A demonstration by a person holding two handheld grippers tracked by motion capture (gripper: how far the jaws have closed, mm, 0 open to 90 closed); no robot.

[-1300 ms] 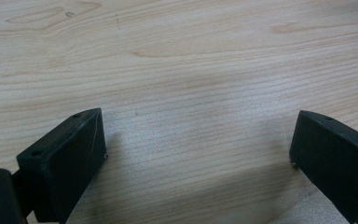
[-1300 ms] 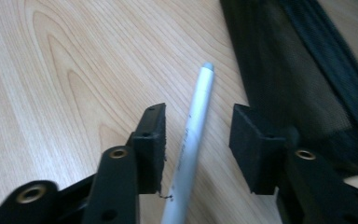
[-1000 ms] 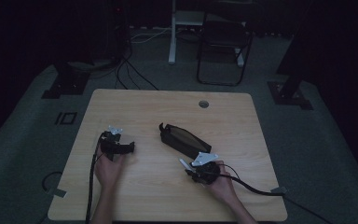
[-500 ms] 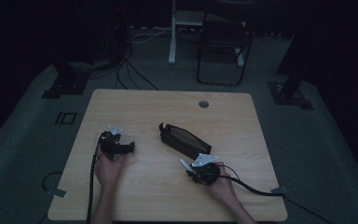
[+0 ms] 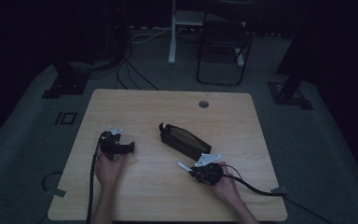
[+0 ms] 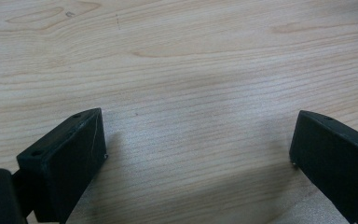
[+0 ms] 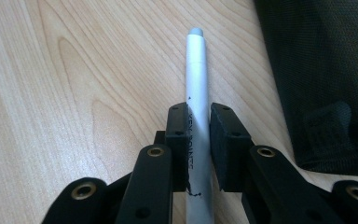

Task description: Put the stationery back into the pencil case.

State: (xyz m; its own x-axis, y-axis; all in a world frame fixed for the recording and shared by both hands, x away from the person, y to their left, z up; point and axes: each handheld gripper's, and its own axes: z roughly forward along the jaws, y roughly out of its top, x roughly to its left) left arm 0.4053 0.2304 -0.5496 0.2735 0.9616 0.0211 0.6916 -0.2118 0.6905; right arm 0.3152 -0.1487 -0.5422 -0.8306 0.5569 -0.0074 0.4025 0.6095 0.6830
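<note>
The desk (image 5: 135, 196) carries a black mesh pouch (image 5: 185, 141) near its middle, its open mouth turned toward the far left. Just in front of the pouch lies a white pen (image 5: 183, 166), and the right gripper (image 5: 192, 170) has just been closing its jaws on it. In the right gripper view the 2 pads pinch the barrel of the pen (image 7: 198, 93) partway along, with its grey tip sticking out ahead and the pouch (image 7: 321, 79) dark at the right.

The step in hand looks like lifting the pen to put it into the pouch. To do that well, I judge the grip should stay firm and square on the barrel, the lift should be straight up off the wood (a round barrel rolls easily), and the tip should be aimed at the mouth, not the closed end.

The left gripper (image 5: 121, 148) rests well apart at the left, its jaws spread wide over bare wood (image 6: 186, 70) with nothing between them; it could steady the pouch mouth.

The high view gives the layout and which end of the pouch gapes; the right gripper view alone makes the pinch and the black lettering on the barrel plain.
</note>
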